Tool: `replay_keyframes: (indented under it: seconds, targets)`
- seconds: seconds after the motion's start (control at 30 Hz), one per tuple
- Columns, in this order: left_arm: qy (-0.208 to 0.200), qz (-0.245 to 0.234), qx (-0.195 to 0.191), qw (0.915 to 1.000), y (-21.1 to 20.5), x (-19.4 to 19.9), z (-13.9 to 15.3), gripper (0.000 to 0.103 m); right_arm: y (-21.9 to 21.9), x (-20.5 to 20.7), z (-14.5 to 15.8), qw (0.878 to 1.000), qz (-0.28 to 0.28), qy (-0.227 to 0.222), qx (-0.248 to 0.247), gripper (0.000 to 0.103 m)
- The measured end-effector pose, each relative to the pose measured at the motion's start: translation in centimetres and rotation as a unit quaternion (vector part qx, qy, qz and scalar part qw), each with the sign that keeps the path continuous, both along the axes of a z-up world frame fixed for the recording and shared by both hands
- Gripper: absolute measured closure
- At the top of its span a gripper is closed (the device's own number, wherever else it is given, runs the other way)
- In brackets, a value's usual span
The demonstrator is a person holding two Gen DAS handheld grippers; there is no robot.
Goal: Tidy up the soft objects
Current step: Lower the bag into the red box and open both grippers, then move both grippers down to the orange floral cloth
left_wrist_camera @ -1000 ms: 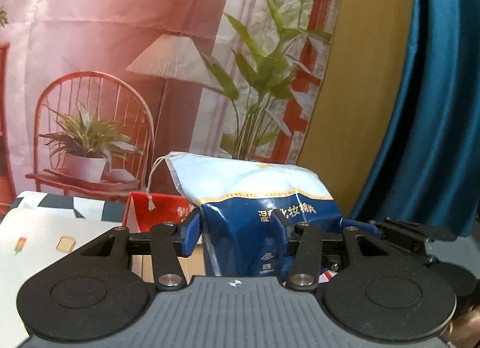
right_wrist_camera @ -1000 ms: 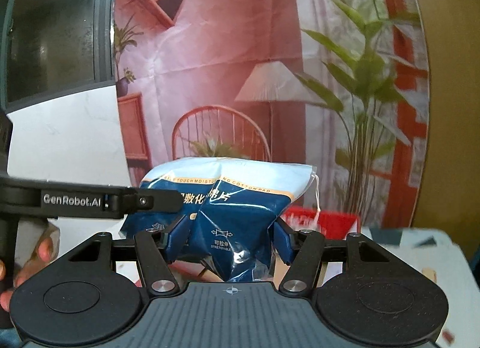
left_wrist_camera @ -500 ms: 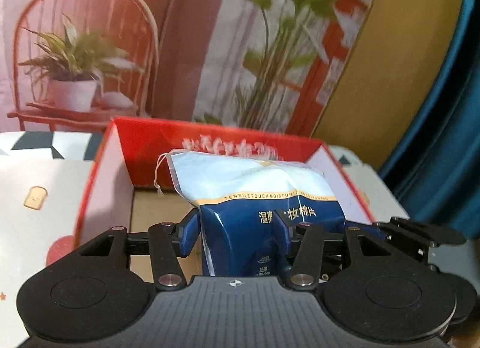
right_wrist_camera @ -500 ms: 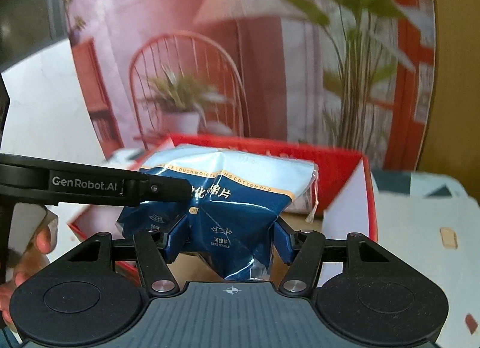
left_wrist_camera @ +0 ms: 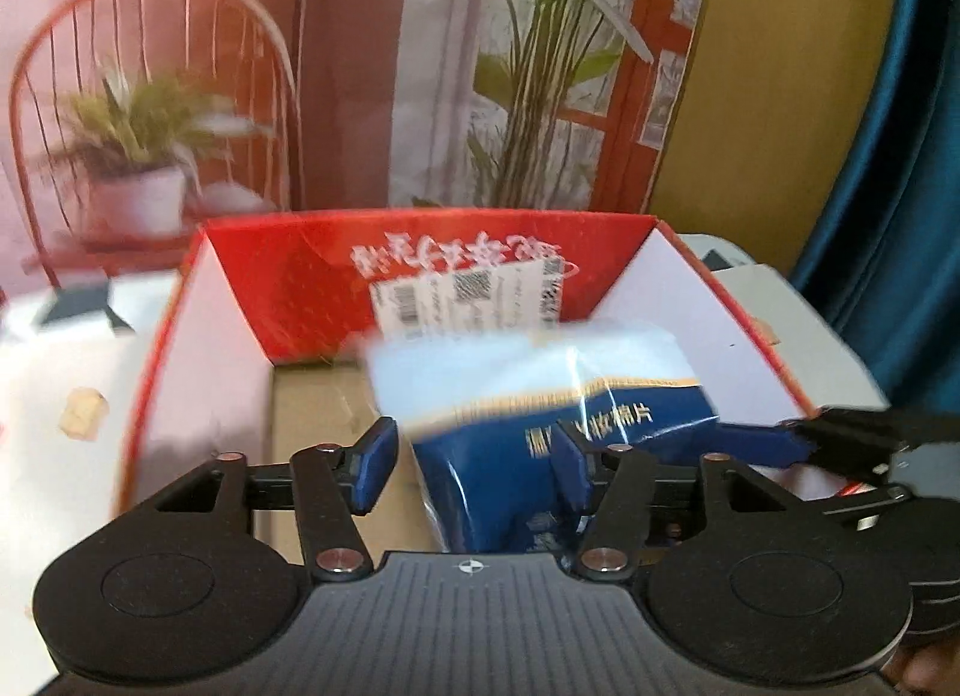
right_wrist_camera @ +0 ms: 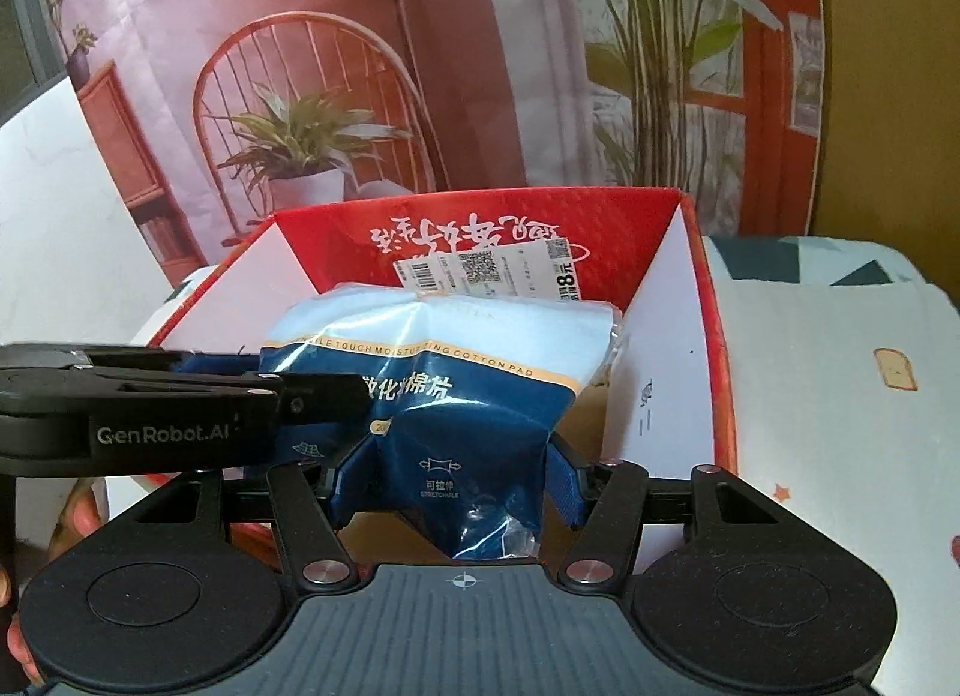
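The left hand-held gripper (left_wrist_camera: 474, 465) is opening: one pad now stands clear of the cotton-pad bag (left_wrist_camera: 540, 396), which a second ago both pads pinched. The right hand-held gripper (right_wrist_camera: 450, 477) still squeezes the bag's blue end. Raised before the backdrop a second ago, the bag now hangs inside the red box (right_wrist_camera: 714, 372), release apparently under way.

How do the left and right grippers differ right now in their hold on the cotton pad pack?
Left gripper: jaws opening, a visible gap between its left pad and the cotton pad pack. Right gripper: both pads press into the pack, pinching its lower blue part. Both point down into the red box, the pack between their fingers.
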State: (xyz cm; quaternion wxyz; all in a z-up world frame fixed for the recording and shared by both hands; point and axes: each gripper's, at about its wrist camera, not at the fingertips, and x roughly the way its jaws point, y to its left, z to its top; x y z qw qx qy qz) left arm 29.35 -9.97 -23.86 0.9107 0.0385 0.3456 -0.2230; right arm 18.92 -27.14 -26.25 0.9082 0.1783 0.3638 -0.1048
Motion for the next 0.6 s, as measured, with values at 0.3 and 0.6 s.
replay_keyframes:
  seconds: [0.3,0.6]
  targets:
    - [-0.06,0.018,-0.015,0.9979,3.6,-4.1,2.6,0.037,1.5,-2.3,1.8,0.998,-0.019,-0.03,-0.058,0.041]
    - [-0.061,0.058,-0.036,0.9958,8.4,-10.2,2.4,0.037,3.4,-7.6,3.4,0.992,-0.011,-0.103,-0.075,0.041]
